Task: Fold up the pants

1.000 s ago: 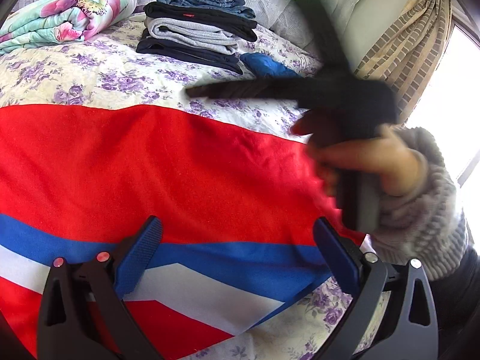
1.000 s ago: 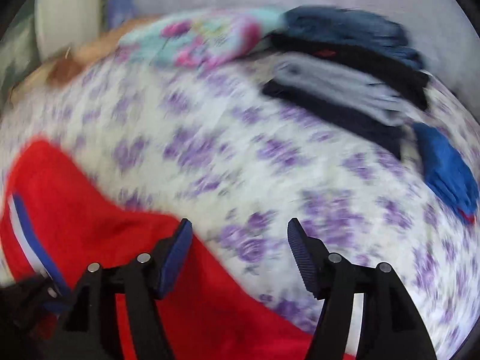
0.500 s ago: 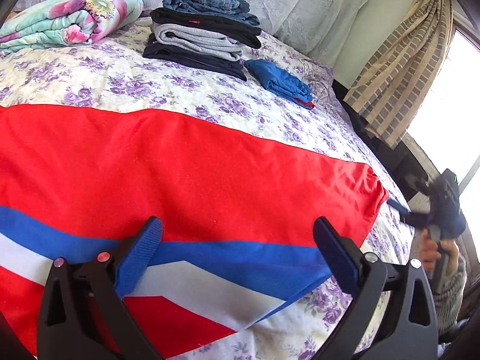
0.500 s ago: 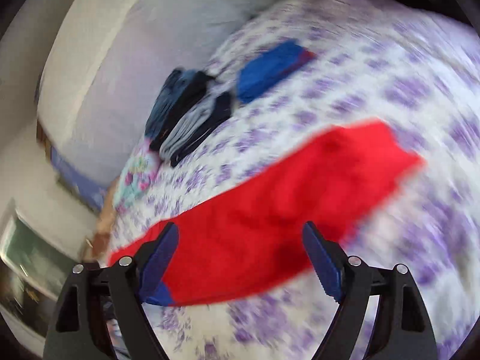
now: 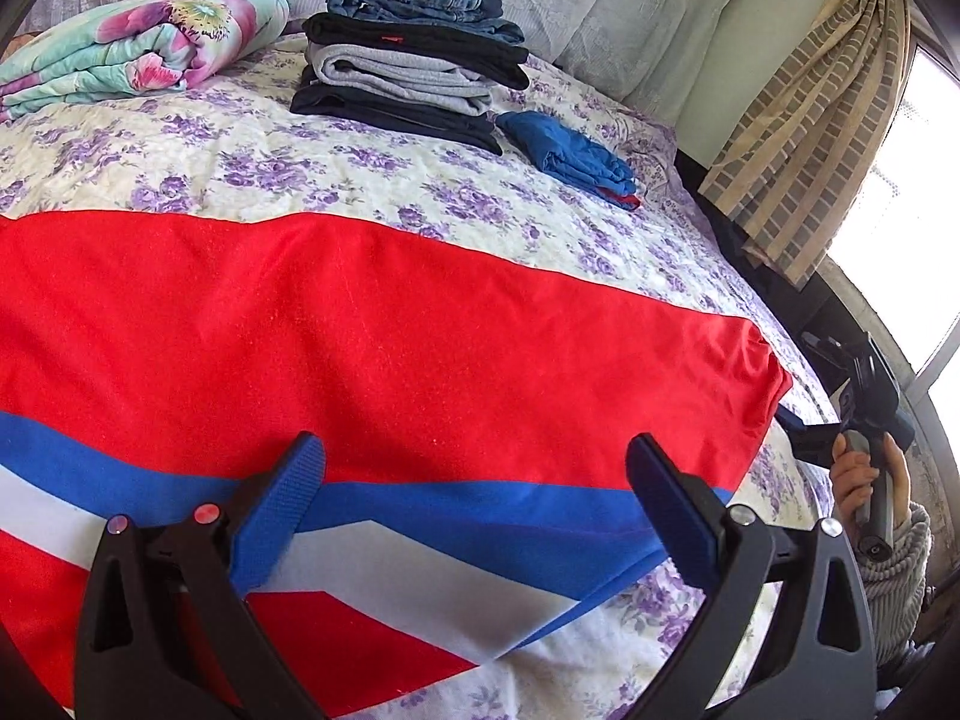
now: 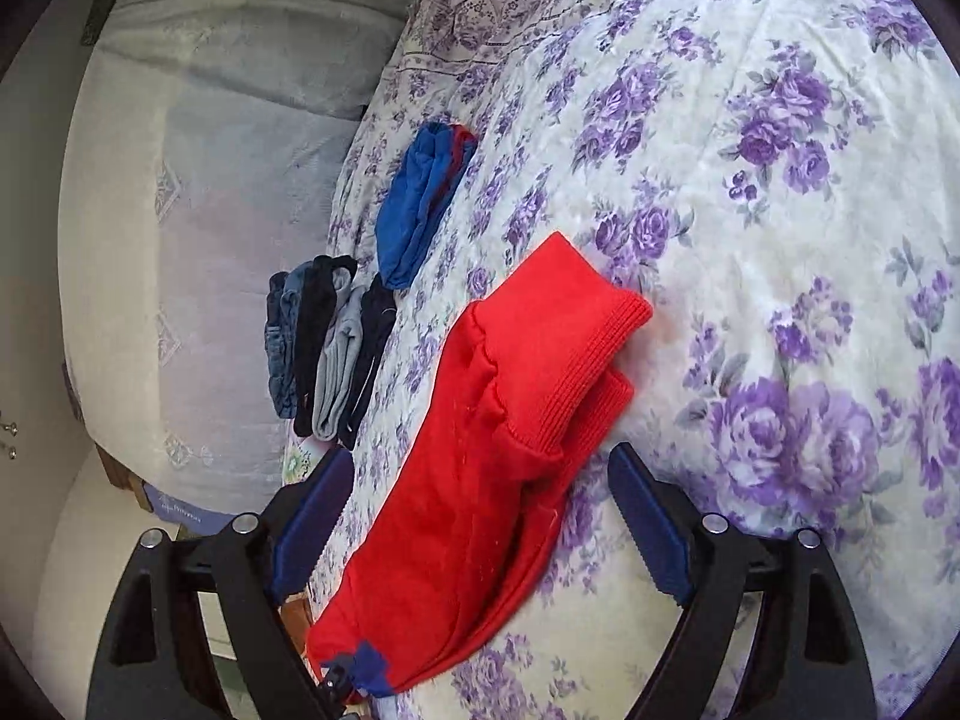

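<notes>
While the red pants (image 5: 372, 330) lie flat across the flowered bedspread (image 5: 336, 180), I read this as the setup for the lengthwise fold. My left gripper (image 5: 474, 504) hovers spread over the blue and white stripe, pinching nothing. My right gripper (image 6: 480, 516) is at the ribbed cuffs (image 6: 570, 360), jaws opening, the leg ends between them but unpinched as far as I can tell; fisheye warps that edge. Next move calls for closing on both cuff layers together, then carrying them toward the waist without dragging the lower layer.
</notes>
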`<state>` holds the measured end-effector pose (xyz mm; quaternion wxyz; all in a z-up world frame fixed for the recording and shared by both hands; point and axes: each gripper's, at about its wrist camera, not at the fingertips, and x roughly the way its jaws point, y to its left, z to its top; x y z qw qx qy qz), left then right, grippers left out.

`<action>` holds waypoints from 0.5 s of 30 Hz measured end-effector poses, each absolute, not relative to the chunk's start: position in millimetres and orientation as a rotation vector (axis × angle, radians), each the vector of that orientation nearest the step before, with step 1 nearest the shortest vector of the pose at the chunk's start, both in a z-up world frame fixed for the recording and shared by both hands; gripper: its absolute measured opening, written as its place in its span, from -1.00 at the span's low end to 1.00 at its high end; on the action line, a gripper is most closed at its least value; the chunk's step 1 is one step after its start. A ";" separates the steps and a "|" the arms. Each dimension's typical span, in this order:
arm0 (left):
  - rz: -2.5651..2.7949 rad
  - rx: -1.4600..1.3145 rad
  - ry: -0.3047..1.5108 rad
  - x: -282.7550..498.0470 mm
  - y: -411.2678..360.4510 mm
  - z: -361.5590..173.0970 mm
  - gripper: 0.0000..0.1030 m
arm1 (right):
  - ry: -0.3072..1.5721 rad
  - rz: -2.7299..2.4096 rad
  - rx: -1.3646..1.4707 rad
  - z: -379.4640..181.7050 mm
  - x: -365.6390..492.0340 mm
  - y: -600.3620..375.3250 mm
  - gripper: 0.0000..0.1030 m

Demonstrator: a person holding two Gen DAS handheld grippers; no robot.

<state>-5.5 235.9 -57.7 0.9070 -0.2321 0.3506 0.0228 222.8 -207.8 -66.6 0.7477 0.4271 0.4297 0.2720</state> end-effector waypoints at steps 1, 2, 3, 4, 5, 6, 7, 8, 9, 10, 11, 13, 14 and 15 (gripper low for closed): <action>0.046 -0.480 0.723 -5.5 236.0 -57.7 0.91 | 0.919 0.592 0.933 -66.9 224.7 -207.0 0.73; 0.045 -0.481 0.723 -5.4 236.1 -58.0 0.91 | 0.892 0.587 0.925 -67.6 225.1 -204.6 0.68; 0.043 -0.481 0.722 -5.3 236.7 -58.1 0.91 | 0.866 0.580 0.908 -68.8 226.0 -202.9 0.34; 0.042 -0.483 0.721 -5.2 236.9 -58.0 0.91 | 0.856 0.576 0.906 -72.2 228.7 -203.1 0.05; 0.039 -0.486 0.719 -5.4 237.4 -58.2 0.91 | 0.860 0.580 0.926 -80.3 232.0 -205.5 -0.48; 0.037 -0.489 0.716 -5.7 237.8 -58.2 0.91 | 0.870 0.583 0.962 -90.8 234.0 -208.5 -0.57; 0.034 -0.492 0.713 -6.1 238.1 -58.0 0.91 | 0.865 0.588 0.973 -93.6 235.7 -210.6 -0.61; 0.033 -0.494 0.711 -6.5 238.0 -57.7 0.91 | 0.855 0.598 0.967 -92.1 235.0 -211.5 -0.62; 0.032 -0.496 0.709 -6.7 238.3 -57.5 0.91 | 0.843 0.601 0.940 -87.2 233.3 -210.5 -0.62; 0.036 -0.500 0.708 -7.4 238.6 -56.8 0.91 | 0.834 0.599 0.912 -81.8 232.3 -209.5 -0.62; 0.054 -0.506 0.708 -8.0 238.6 -54.9 0.91 | 0.818 0.594 0.866 -73.4 230.4 -207.0 -0.62; 0.107 -0.564 0.693 -9.1 237.8 -43.5 0.91 | 0.777 0.601 0.756 -52.8 225.7 -198.4 -0.62; 0.070 -0.608 0.668 -7.8 235.8 -36.0 0.91 | 0.762 0.604 0.720 -44.5 224.0 -194.9 -0.62; 0.012 -0.635 0.650 -2.2 230.4 -26.2 0.91 | 0.752 0.607 0.703 -38.9 222.2 -193.4 -0.62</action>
